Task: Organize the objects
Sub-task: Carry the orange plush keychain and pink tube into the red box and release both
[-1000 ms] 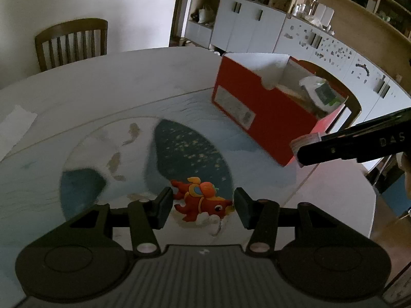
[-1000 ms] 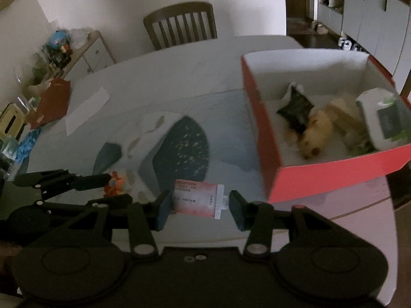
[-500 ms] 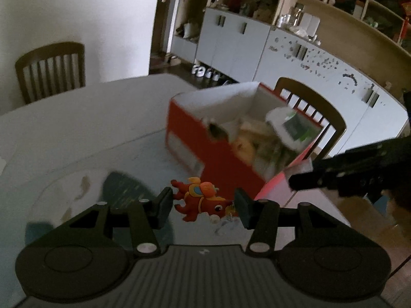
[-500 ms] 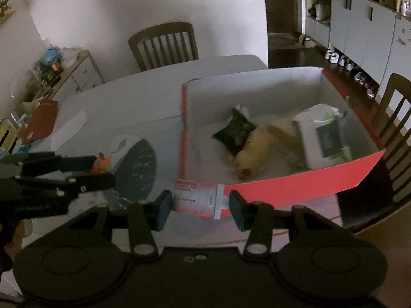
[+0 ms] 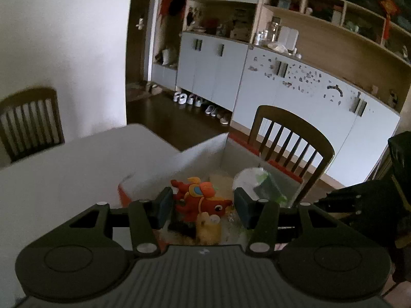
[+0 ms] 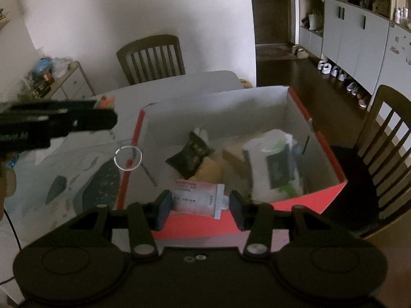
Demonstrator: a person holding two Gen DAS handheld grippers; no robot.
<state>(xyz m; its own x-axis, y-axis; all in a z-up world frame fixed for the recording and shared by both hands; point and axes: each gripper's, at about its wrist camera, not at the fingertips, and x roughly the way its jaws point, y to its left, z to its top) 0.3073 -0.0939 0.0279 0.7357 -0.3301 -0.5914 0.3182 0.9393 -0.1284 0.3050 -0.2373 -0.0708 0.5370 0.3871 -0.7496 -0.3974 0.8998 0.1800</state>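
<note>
My left gripper [image 5: 201, 206] is shut on a red and orange toy fish [image 5: 199, 200] and holds it above the open red box [image 5: 203, 154]. My right gripper [image 6: 199, 204] is shut on a white and pink sachet [image 6: 196, 199] and holds it over the near wall of the same red box [image 6: 303, 200]. Inside the box lie a black snack packet [image 6: 191, 154], a white and green wipes pack [image 6: 272, 163] and a yellow plush item [image 6: 212, 169]. The left gripper also shows in the right wrist view [image 6: 51, 124], with the toy at its tip.
The box stands on a round white table [image 6: 195, 82] with a blue patterned mat [image 6: 84, 177]. Wooden chairs stand at the far side [image 6: 151, 57] and to the right [image 6: 385, 138]. White cabinets [image 5: 295, 84] line the wall.
Both grippers have risen and moved toward the red box with their loads. The toy fish was over the mat and is now over the box; the sachet is now over the box's near wall.
</note>
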